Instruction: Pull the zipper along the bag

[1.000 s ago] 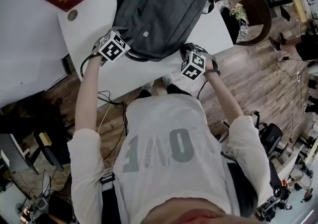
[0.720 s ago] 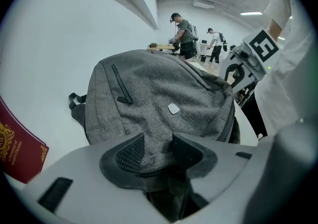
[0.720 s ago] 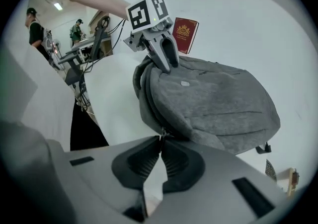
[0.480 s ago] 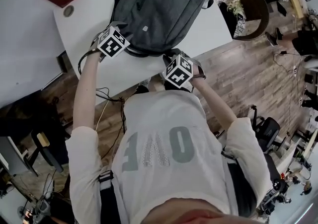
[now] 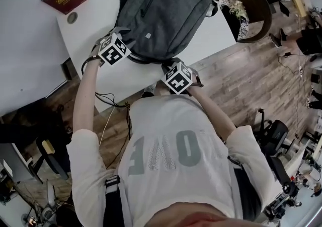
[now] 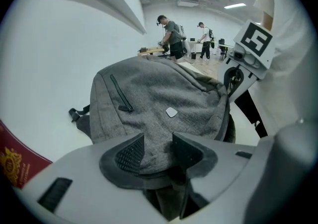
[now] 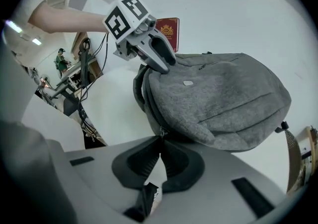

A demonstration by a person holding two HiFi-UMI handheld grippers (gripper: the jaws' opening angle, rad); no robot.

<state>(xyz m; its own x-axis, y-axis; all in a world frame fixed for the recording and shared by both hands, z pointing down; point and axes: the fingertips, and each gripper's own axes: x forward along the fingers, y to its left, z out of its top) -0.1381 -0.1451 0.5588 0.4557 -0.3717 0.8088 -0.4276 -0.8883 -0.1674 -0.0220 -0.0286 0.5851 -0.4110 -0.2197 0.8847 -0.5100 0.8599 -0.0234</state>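
Grey bag (image 5: 161, 12) lies flat on white desk (image 5: 95, 24), near front edge. Left tool (image 6: 158, 151) clamps fold of bag fabric. Right tool (image 7: 160, 143): jaws together, pinching zipper pull (image 7: 160, 131) at bag's lower rim.

Matt cloth bag (image 5: 166, 14); smooth table (image 5: 89, 32)

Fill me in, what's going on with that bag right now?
A person with tongs in each hand is working on a grey backpack on the white table. The left tongs pinch a fold of its fabric at the near end, steadying it. The right tongs are shut on the zipper pull along the near edge.
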